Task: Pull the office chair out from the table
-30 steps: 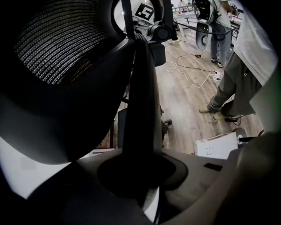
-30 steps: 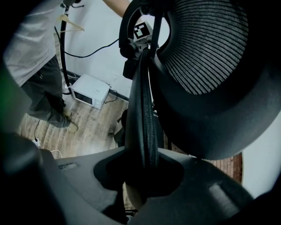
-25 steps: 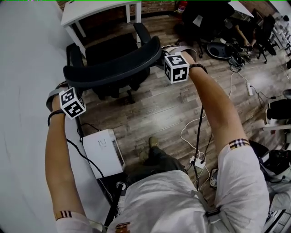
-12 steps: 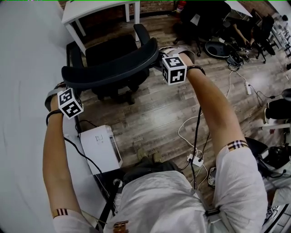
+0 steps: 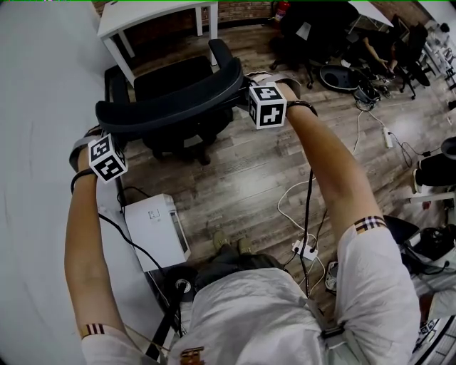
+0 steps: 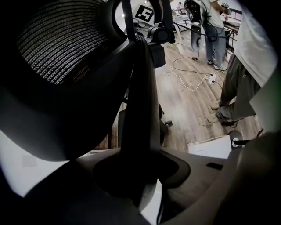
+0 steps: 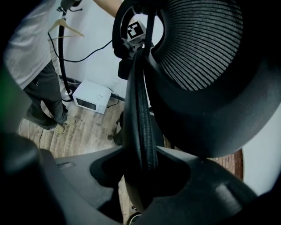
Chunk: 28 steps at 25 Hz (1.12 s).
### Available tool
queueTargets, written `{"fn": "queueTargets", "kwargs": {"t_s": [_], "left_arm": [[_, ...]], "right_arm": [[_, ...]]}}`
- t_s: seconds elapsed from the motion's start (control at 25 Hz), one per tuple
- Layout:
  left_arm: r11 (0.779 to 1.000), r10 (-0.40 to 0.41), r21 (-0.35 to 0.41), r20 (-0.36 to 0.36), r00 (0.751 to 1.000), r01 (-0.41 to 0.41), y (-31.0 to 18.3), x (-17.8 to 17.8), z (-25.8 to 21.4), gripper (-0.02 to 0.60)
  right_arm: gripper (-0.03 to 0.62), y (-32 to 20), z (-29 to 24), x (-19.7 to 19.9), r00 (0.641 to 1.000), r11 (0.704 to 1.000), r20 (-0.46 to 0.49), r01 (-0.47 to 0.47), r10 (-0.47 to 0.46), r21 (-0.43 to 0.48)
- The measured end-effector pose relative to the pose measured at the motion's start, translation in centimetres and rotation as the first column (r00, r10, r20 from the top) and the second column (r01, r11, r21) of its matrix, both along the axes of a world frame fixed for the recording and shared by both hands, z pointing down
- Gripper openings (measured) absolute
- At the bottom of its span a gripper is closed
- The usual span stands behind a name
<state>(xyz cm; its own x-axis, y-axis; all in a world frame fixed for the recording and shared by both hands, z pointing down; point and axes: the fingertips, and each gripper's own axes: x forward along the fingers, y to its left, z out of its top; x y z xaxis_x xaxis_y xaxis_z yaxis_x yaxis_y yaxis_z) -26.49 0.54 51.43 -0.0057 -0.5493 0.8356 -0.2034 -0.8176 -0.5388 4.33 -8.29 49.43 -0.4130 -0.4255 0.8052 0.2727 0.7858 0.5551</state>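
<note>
Left gripper (image 6: 141, 176), right gripper (image 7: 145, 173): one at each end of backrest rim (image 5: 171, 107), for even straight pull. Both jaws just opened wider; rim between them, seemingly not squeezed. Office chair (image 5: 179, 80) upper centre of head view, seat clear of white table (image 5: 142, 13) at top left: pull likely done, hence release.

In the head view, the left claw (image 6: 139, 176) and right claw (image 7: 141, 176) are hidden behind their marker cubes (image 5: 267, 106) and the office chair (image 5: 171, 108). Their jaws have just been opening, with the backrest rim between them. The chair's wheeled base (image 5: 192, 148) is mostly covered by the seat (image 5: 171, 75). The white desk (image 5: 149, 13) is cut off by the top edge. The people (image 5: 377, 50) at the floor's far right corner are too small and dark to be made out.
</note>
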Motion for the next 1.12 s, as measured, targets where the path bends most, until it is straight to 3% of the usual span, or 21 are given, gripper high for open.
{"fn": "queueTargets", "kwargs": {"t_s": [0.56, 0.84, 1.12], "left_arm": [[0.997, 0.003, 0.077, 0.019, 1.000, -0.004, 0.8, -0.5, -2.9, 0.184], [0.993, -0.058, 0.105, 0.043, 0.997, 0.053, 4.0, -1.5, -5.4, 0.207], [0.983, -0.121, 0.142, 0.015, 0.993, 0.118, 8.3, 0.9, -8.2, 0.207]], "right_arm": [[0.212, 0.6, -2.7, 1.8, 1.000, 0.999, -0.001, -0.024, 0.024, 0.026], [0.212, 2.6, -5.0, 4.2, 0.999, 0.998, 0.031, -0.038, 0.036, 0.047], [0.212, 6.1, -7.3, 6.9, 0.997, 0.997, 0.075, -0.032, 0.027, 0.065]]}}
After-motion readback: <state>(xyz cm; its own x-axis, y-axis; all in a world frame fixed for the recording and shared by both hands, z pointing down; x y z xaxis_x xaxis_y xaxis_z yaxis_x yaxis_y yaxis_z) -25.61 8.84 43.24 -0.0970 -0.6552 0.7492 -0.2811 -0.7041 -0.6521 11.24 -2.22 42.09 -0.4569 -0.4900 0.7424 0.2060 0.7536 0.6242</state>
